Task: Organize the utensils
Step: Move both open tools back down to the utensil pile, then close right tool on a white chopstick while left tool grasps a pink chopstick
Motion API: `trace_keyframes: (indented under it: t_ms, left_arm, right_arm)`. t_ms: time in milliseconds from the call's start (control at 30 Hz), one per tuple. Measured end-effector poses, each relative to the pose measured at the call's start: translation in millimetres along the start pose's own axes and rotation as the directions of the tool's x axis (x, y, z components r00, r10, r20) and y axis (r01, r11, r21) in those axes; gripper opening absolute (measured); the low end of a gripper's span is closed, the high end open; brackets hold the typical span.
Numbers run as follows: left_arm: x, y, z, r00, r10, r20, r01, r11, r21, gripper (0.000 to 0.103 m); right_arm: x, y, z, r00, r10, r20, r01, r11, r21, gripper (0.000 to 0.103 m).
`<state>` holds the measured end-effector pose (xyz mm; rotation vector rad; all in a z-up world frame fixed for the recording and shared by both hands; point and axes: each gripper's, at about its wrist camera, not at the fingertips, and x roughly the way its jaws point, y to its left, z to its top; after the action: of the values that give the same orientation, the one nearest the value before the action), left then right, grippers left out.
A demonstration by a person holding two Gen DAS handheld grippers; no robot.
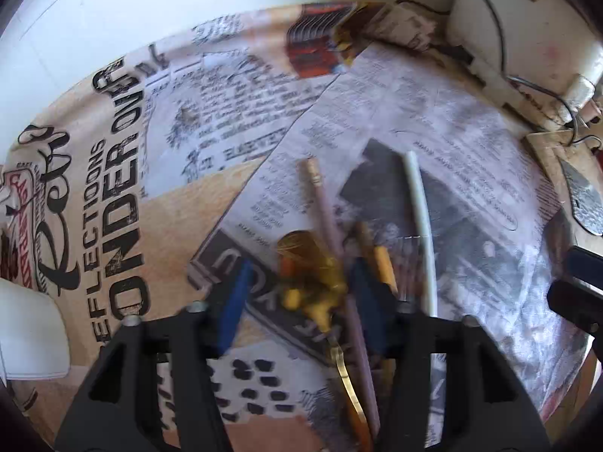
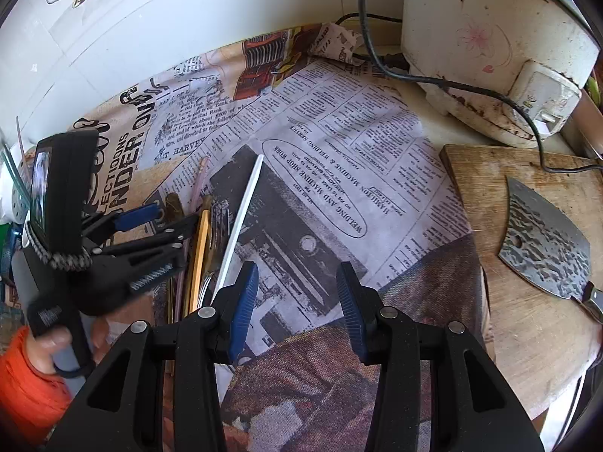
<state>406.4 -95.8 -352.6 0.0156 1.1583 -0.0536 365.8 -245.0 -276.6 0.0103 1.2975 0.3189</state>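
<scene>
A pile of utensils lies on the newsprint tablecloth (image 1: 113, 196): a gold spoon (image 1: 301, 252), a pink chopstick (image 1: 320, 196), a yellow chopstick (image 1: 384, 267) and a white chopstick (image 1: 422, 226). My left gripper (image 1: 301, 282) is open, low over the pile, with its blue pads either side of the gold spoon's bowl. In the right wrist view the left gripper (image 2: 162, 222) sits over the same utensils, with the white chopstick (image 2: 241, 222) beside it. My right gripper (image 2: 297, 301) is open and empty, above the cloth to the right of the pile.
A wooden cutting board (image 2: 535, 320) with a hammered cleaver (image 2: 546, 248) lies at the right. A white appliance (image 2: 490, 37) with a black cord (image 2: 471, 90) stands at the back right. A white perforated holder (image 2: 15, 196) stands at the far left.
</scene>
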Motion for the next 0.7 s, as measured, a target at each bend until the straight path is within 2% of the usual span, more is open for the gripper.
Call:
trace_keyframes:
  t_ms: [33, 67, 200, 400, 533, 700]
  left_arm:
    - [0, -2, 0, 1.000, -0.001, 0.002, 0.001, 1.000, 0.007, 0.036]
    - [-1, -4, -1, 1.000, -0.005, 0.005, 0.004, 1.000, 0.014, 0.034]
    - [-2, 0, -2, 0.999, -0.033, -0.010, 0.033, 0.999, 0.010, 0.034]
    - [-17, 30, -10, 0.990, -0.139, -0.009, 0.137, 0.986, -0.098, 0.033]
    - [-32, 44, -19, 0.987, -0.160, 0.012, 0.160, 0.976, -0.149, 0.033]
    - [-50, 52, -26, 0.985, -0.166, 0.051, 0.172, 0.971, -0.168, 0.033]
  right_arm:
    - [1, 1, 1, 1.000, 0.003, -0.001, -0.003, 1.000, 0.000, 0.039]
    - [2, 1, 1, 1.000, 0.006, -0.003, -0.006, 1.000, -0.001, 0.040]
    - [11, 8, 2, 0.999, 0.029, -0.019, -0.030, 1.000, -0.008, 0.040]
    - [33, 24, 2, 0.996, 0.067, -0.062, -0.069, 0.997, -0.027, 0.040]
    - [50, 37, 2, 0.993, 0.077, -0.090, -0.082, 0.996, -0.043, 0.039]
    - [60, 53, -2, 0.995, 0.034, -0.096, -0.044, 0.994, -0.103, 0.039]
